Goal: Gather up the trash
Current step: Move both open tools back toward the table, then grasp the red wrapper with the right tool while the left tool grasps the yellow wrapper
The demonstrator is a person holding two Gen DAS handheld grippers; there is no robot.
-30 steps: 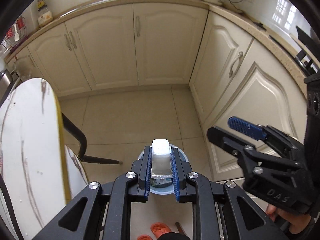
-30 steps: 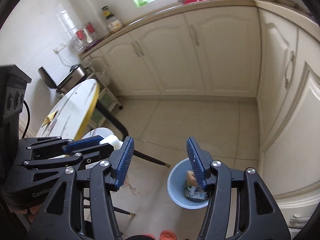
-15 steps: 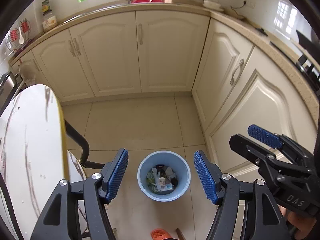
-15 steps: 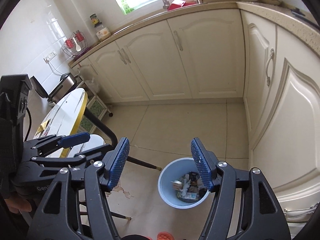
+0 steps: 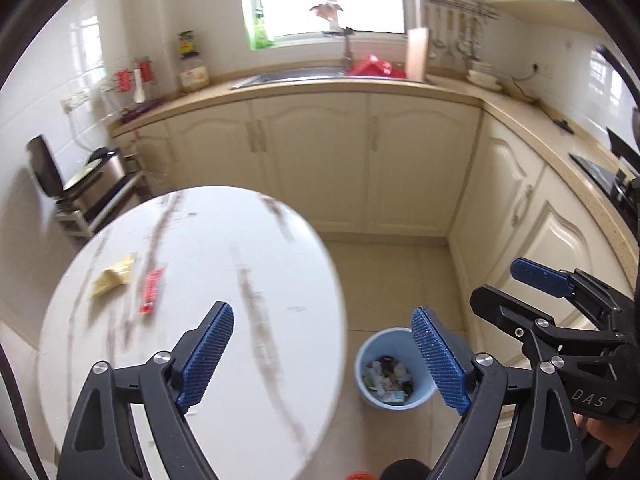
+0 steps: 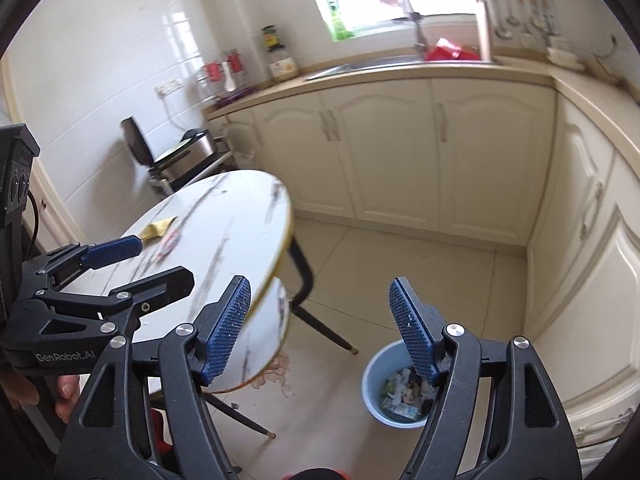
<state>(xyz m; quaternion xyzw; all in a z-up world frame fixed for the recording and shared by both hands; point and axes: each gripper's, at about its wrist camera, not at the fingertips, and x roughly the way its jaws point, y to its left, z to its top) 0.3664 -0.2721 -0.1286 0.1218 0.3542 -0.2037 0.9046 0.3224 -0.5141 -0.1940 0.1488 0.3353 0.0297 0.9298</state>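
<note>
A light blue bin (image 5: 394, 368) full of mixed trash stands on the floor beside the round white table (image 5: 248, 264); it also shows in the right wrist view (image 6: 400, 390). A yellow wrapper (image 5: 112, 276) and a red wrapper (image 5: 152, 290) lie on the table's far left part. My left gripper (image 5: 320, 356) is open and empty, above the table's right edge. My right gripper (image 6: 320, 328) is open and empty, high over the floor between table and bin. The yellow wrapper (image 6: 158, 229) shows in the right wrist view too.
Cream cabinets (image 5: 320, 160) line the back and right walls, with a sink (image 5: 304, 76) under the window. A steel appliance (image 5: 88, 184) sits on a low rack at the left. Black table legs (image 6: 316, 316) angle across the tiled floor.
The left gripper let a white-capped bottle drop into the bin and opened. Both grippers then rose and swung left, bringing the table top and its wrappers into view.
</note>
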